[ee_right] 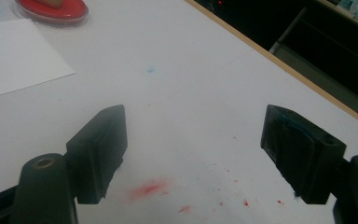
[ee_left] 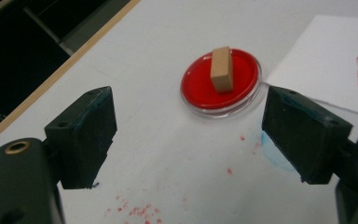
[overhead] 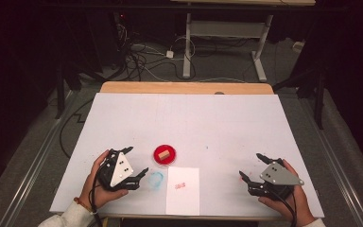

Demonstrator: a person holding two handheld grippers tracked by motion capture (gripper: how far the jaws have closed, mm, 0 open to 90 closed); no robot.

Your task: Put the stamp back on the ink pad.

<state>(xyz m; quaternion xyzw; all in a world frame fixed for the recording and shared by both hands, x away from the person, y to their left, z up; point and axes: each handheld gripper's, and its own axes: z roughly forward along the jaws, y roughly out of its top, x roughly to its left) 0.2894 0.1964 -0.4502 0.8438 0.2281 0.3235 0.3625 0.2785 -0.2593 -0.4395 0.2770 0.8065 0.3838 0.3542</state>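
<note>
Wooden stamp (ee_left: pixel 222 69) upright on red ink pad (ee_left: pixel 200 88); left tool (ee_left: pixel 189 135) wide, empty; right tool (ee_right: pixel 193 154) wide, empty.

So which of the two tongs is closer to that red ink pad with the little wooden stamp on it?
The left tongs. They sit open just beside the red ink pad and wooden stamp, while the right tongs are far across the white sheet of paper.

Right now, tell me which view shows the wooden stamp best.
The left gripper view: the stamp stands upright on the red ink pad, close and unblocked. The high view shows it small; the right gripper view cuts it off at the top edge.
</note>
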